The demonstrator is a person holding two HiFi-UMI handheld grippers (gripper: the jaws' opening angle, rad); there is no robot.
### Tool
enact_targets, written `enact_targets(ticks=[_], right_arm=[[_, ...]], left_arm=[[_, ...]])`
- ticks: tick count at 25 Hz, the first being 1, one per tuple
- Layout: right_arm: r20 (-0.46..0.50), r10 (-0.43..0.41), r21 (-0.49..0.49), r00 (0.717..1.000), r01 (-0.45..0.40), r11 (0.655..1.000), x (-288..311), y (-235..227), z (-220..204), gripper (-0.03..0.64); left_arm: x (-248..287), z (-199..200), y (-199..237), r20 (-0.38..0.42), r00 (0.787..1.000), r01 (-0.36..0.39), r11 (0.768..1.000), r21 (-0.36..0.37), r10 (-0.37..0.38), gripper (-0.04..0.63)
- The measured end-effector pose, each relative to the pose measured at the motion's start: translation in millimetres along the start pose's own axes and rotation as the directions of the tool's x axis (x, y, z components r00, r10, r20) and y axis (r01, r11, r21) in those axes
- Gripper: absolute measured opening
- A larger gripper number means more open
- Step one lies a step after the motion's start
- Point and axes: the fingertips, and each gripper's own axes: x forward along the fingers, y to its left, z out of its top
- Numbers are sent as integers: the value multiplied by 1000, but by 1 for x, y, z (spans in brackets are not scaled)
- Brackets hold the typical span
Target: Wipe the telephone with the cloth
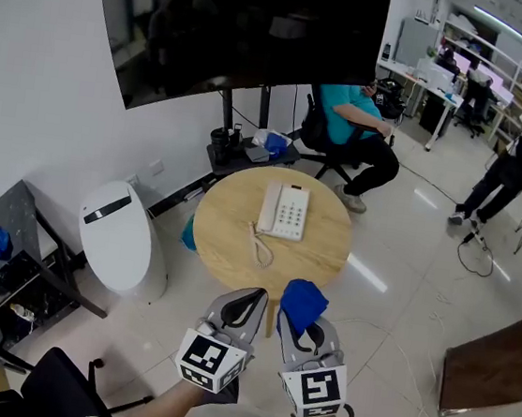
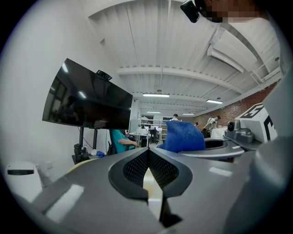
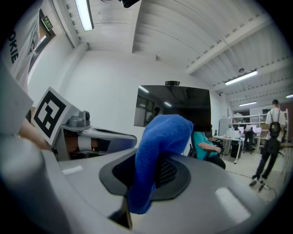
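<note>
Right tool [image 1: 300, 330] is gripping the blue cloth [image 1: 302, 300], left tool [image 1: 251, 304] is sitting clenched empty, phone [image 1: 284, 210] lying on round worktop [image 1: 229, 239].

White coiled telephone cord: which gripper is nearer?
Left. The left gripper, jaws shut empty, is just below the white coiled telephone cord in the head view; the right gripper, shut on the blue cloth, sits beside it, off to the cord's right.
</note>
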Motion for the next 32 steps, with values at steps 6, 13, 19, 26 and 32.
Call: enact_targets(ticks=[6, 13, 19, 26, 32], right_arm=[[-23, -14, 5, 1000, 14, 1000, 32, -18, 0, 60], [-48, -22, 12, 999, 22, 1000, 71, -31, -2, 60], [-70, -33, 14, 997, 34, 999, 105, -40, -2, 60], [-91, -50, 19, 995, 51, 999, 147, -48, -1, 60], [-111, -62, 16, 992, 64, 998, 180, -50, 0, 60]], left_arm=[[29, -1, 26, -13, 1000, 14, 1000, -15, -14, -8], [59, -5, 58, -27, 999, 32, 999, -40, -33, -8], [79, -9, 87, -38, 998, 43, 997, -58, -45, -8], [104, -15, 120, -60, 996, 67, 995, -75, -72, -8], [119, -16, 150, -65, 994, 83, 993, -89, -89, -8]])
